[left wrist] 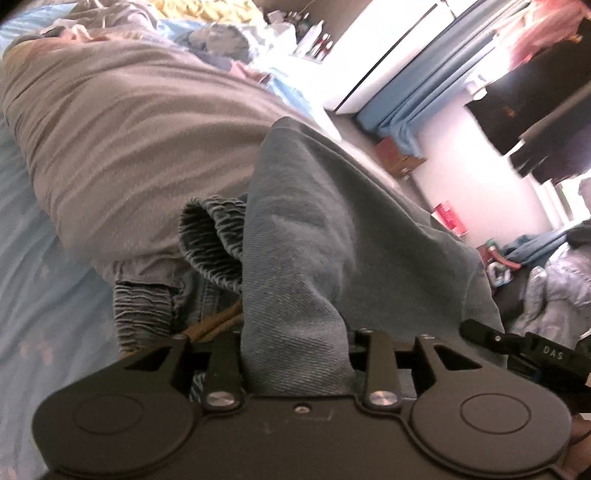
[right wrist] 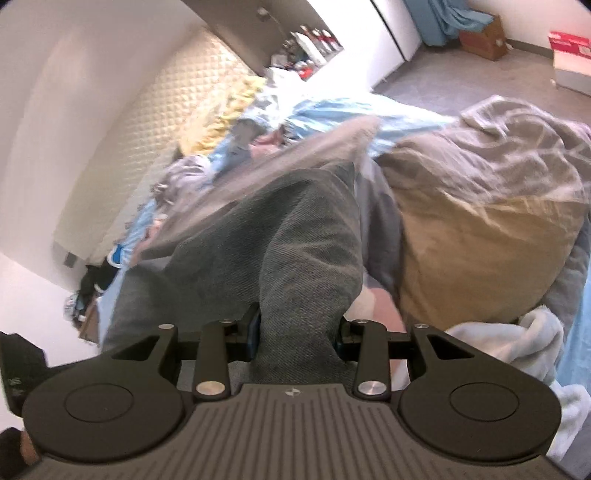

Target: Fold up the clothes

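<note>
Denim trousers (left wrist: 314, 236) hang bunched between your left gripper (left wrist: 299, 354) and right gripper (right wrist: 299, 332), each pinching a fold, above the bed (left wrist: 44, 266) and grey blanket (left wrist: 129, 129).

Counts: two tools, left tool (left wrist: 299, 354) and right tool (right wrist: 299, 332), one bunch of grey-blue denim (left wrist: 317, 229) between each pair of fingers. One bed (left wrist: 33, 258). One grey blanket (left wrist: 122, 122), one tan cushion (right wrist: 480, 258). Two cardboard boxes (right wrist: 484, 35), one red-and-white box (right wrist: 570, 55). Bottles on the far shelf (right wrist: 314, 40): maybe five, too blurred to count properly.
</note>
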Demonstrator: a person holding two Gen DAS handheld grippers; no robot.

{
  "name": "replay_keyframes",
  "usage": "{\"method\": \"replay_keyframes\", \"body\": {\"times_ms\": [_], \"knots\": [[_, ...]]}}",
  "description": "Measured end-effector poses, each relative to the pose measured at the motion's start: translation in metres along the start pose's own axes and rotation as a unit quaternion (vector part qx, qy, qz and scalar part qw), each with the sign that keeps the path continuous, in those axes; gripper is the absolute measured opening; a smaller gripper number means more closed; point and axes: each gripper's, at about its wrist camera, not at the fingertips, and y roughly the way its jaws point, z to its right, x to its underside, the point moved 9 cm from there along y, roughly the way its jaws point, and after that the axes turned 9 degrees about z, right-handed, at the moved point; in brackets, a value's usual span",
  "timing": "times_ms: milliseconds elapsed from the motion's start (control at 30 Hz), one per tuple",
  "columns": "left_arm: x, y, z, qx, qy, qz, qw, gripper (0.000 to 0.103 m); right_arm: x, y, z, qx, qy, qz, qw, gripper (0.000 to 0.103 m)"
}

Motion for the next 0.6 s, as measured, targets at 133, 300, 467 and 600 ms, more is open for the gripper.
{"method": "replay_keyframes", "body": {"times_ms": [133, 300, 467, 600], "knots": [[0.006, 0.018, -0.007, -0.005, 0.007, -0.015, 0.9999, 0.035, 0.013, 0.031, 0.028, 0.021, 0.024, -0.015, 0.999, 0.043], [0.011, 0.031, -0.013, -0.001, 0.013, -0.023, 0.9997, 0.04, 0.024, 0.054, 0.048, 0.037, 0.038, -0.017, 0.998, 0.049], [0.011, 0.022, -0.013, -0.003, 0.022, -0.024, 0.9995, 0.044, 0.024, 0.054, 0.051, 0.04, 0.045, -0.011, 0.998, 0.052], [0.012, 0.004, -0.012, -0.008, 0.033, -0.026, 0.9991, 0.053, 0.024, 0.042, 0.046, 0.039, 0.039, -0.014, 0.998, 0.057]]}}
